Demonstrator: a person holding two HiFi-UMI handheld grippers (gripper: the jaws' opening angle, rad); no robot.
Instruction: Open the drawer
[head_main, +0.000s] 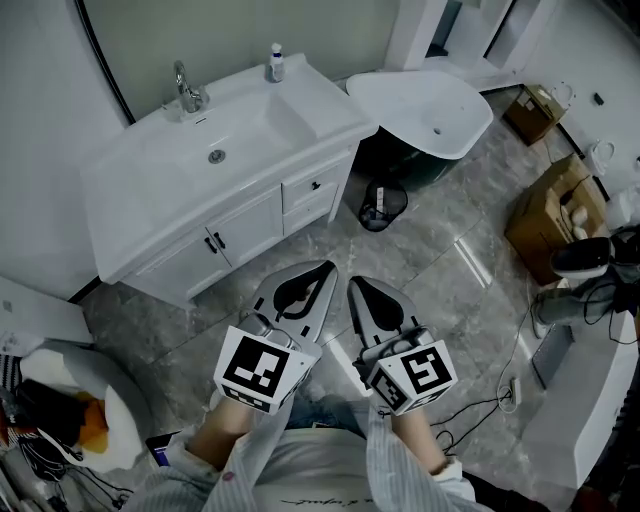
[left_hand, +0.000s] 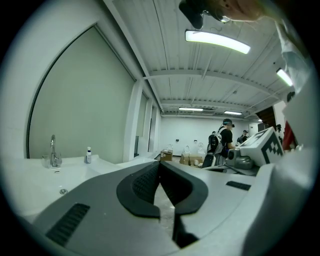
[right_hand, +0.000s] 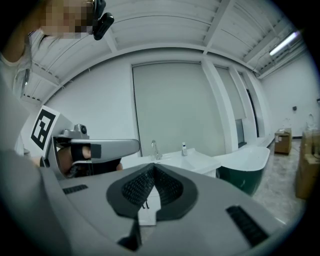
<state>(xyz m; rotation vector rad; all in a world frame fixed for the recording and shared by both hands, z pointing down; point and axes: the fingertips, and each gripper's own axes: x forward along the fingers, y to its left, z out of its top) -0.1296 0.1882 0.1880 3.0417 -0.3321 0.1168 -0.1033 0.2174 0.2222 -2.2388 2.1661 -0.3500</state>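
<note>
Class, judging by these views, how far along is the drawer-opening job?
Done: nothing yet; the vanity drawer sits flush and closed. In hand: only positioning; the left gripper and right gripper are held well short of it, jaws together and empty. Left: reach its dark handle, grip it and pull the drawer out.

The drawer is a small white front with a dark knob at its middle. It sits at the right end of the vanity cabinet, just under the countertop. It is fully shut, flush with the cabinet face.
</note>
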